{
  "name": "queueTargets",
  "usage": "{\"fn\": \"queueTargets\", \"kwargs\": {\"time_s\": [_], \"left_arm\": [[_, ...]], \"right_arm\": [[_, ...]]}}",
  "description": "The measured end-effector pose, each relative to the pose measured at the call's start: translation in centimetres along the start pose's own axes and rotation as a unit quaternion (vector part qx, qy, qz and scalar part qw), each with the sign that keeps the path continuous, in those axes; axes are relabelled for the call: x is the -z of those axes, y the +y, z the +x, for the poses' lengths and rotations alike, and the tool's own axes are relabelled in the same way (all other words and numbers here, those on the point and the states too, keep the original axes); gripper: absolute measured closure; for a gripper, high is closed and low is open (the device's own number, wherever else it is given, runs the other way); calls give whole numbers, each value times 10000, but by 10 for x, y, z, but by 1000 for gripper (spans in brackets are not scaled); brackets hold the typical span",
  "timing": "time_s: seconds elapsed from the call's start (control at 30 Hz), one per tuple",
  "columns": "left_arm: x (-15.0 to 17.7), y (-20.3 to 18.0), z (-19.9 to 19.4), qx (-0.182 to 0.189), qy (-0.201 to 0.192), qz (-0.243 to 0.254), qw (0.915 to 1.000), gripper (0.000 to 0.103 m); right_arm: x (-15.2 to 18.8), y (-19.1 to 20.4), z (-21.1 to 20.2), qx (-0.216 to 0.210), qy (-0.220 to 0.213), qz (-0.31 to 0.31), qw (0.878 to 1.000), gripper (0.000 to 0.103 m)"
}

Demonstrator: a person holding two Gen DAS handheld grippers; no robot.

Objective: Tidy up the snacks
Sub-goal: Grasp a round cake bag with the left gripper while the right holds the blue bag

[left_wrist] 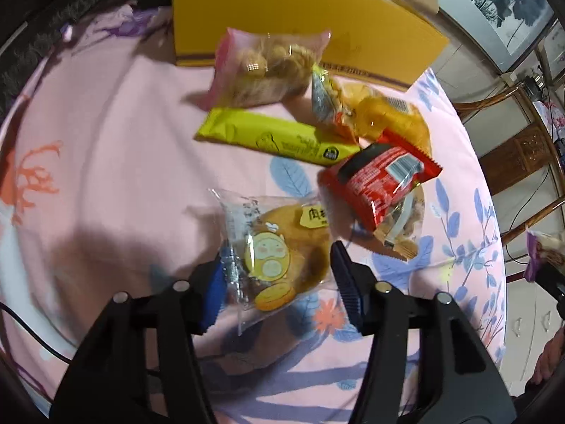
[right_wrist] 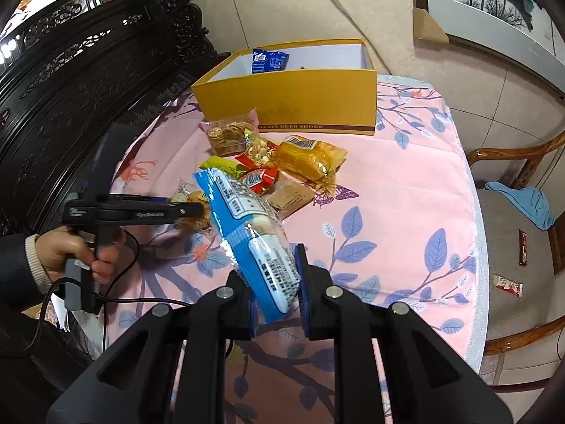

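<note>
Snacks crowd a round table under a pink leaf-print tablecloth [right_wrist: 388,194], where we work with two hand-held grippers in front of an open yellow box [right_wrist: 282,99]. The box stands at the table's far rim, its long front wall facing us, and a small blue pack [right_wrist: 269,60] leans inside against its back wall.

Our right gripper [right_wrist: 275,268] is clamped on a long blue packet [right_wrist: 243,219], pinching its near end. The packet is held clear of the cloth, and its free end tilts up towards the box's left corner.

Our left gripper [left_wrist: 277,261] points steeply down, short of the box. Its blue pads stand on either side of a clear-wrapped bun packet [left_wrist: 282,243]. The wrapper's edges reach both pads, but we cannot tell whether the pads press on it.

Between this packet and the box lie a yellow-green bar [left_wrist: 275,137], a red packet [left_wrist: 378,180], a golden bag [left_wrist: 392,113] and a pink-edged bag of biscuits [left_wrist: 268,63], which touches the box's front wall.

Bare cloth opens to the right of the pile, from the box's right corner out to the table's white hem. Beyond that hem stands a wooden chair [right_wrist: 512,219]. Dark carved furniture [right_wrist: 70,70] closes in to the left of the box.
</note>
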State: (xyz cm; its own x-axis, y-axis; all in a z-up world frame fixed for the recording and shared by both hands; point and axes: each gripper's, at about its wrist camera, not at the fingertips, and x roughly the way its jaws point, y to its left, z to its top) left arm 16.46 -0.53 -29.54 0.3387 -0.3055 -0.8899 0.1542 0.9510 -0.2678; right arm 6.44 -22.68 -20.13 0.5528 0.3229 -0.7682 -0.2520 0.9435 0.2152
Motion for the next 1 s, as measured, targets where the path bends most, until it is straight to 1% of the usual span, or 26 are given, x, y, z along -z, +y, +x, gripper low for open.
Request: {"fn": "queueTargets", "kwargs": {"time_s": [0.07, 0.1, 0.17, 0.23, 0.3, 0.33, 0.37, 0.4, 0.47, 0.53, 0.6, 0.8, 0.87, 1.0], "left_arm": [[-2, 0, 11, 124, 121, -129, 9998, 32], [-2, -4, 12, 120, 83, -56, 9999, 28], [-2, -15, 17, 28, 186, 193, 9996, 12], [-2, -30, 25, -203, 295, 577, 9977, 6], [0, -36, 28, -395, 250, 708, 9964, 5], [1, -37, 28, -427, 192, 699, 9965, 7], [2, -37, 27, -469, 136, 686, 9965, 18], [4, -35, 23, -570, 24, 715, 9958, 23], [5, -31, 18, -507, -8, 727, 9961, 38], [7, -25, 12, -489, -60, 753, 9959, 47], [11, -22, 1, -546, -156, 771, 9954, 48], [18, -14, -49, -377, -587, 559, 9960, 48], [13, -16, -66, -352, -749, 518, 9952, 48], [-9, -22, -111, -285, -1244, 490, 9906, 48]], "right_arm": [[1, -1, -2, 10, 0, 46, 10000, 85], [2, -1, -2, 20, -3, 61, 10000, 85], [3, -4, -2, 41, 20, 116, 9999, 85], [4, -5, -2, 62, 33, 166, 9998, 85], [4, -5, -3, 91, 13, 172, 9998, 85], [4, -4, -4, 105, -10, 174, 9998, 85], [4, -4, -5, 119, -26, 181, 9998, 85], [4, -4, -6, 135, -40, 188, 9997, 85], [5, -5, -6, 143, -56, 231, 9996, 85], [5, -6, -6, 148, -65, 277, 9995, 85], [5, -7, -6, 145, -82, 278, 9995, 85], [-1, -4, -8, 47, -134, 194, 9997, 85], [-7, -2, -9, 3, -163, 143, 9998, 85], [-28, 2, -15, -89, -326, -84, 9994, 85]]}}
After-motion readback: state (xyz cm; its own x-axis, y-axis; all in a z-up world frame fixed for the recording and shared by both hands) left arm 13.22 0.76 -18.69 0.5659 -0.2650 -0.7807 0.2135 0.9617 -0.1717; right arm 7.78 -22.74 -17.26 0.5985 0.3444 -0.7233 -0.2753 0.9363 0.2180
